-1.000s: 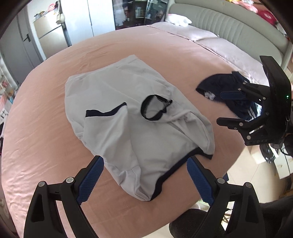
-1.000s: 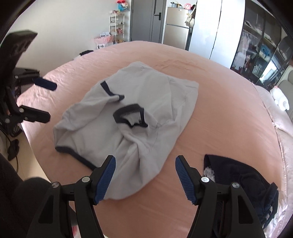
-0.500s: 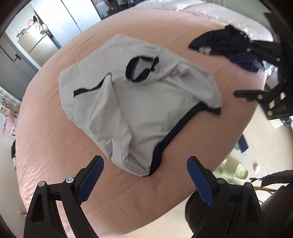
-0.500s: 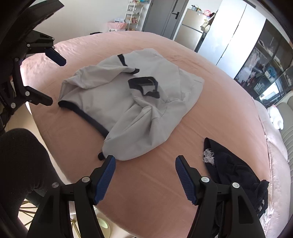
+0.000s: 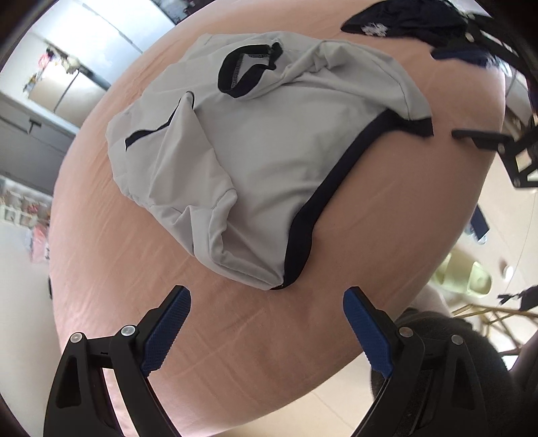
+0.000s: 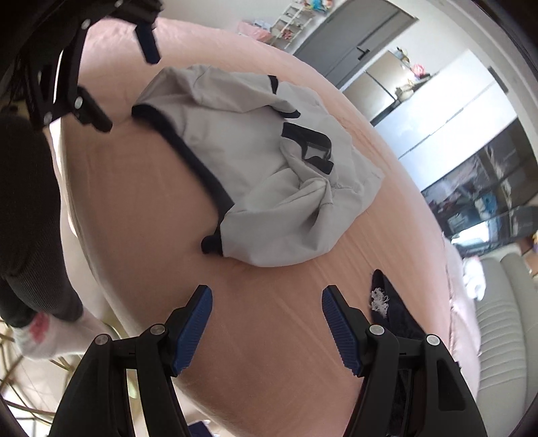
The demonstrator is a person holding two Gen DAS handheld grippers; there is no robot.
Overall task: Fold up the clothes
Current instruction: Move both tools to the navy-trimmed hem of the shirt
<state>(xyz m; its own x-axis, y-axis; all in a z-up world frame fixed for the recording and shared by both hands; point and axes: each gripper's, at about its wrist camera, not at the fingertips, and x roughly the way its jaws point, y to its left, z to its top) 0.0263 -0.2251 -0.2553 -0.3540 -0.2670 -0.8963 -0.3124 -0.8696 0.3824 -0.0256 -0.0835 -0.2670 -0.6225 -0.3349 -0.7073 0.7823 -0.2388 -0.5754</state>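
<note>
You are working in a home bedroom: ahead of your claws spreads a bed under a pink sheet [image 5: 302, 336], with a padded grey headboard [image 6: 504, 322] off to the right of the right claw. Beyond the bed stand a tall white wardrobe [image 6: 447, 111], a grey door [image 6: 349, 30] and a small shelf of toys [image 6: 292, 16] (details blurred), over a pale tiled floor [image 5: 302, 413]

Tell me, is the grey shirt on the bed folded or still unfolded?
Not folded. The grey shirt lies crumpled on the pink bed, with its sleeves bunched and its dark hem curving unevenly.
</note>
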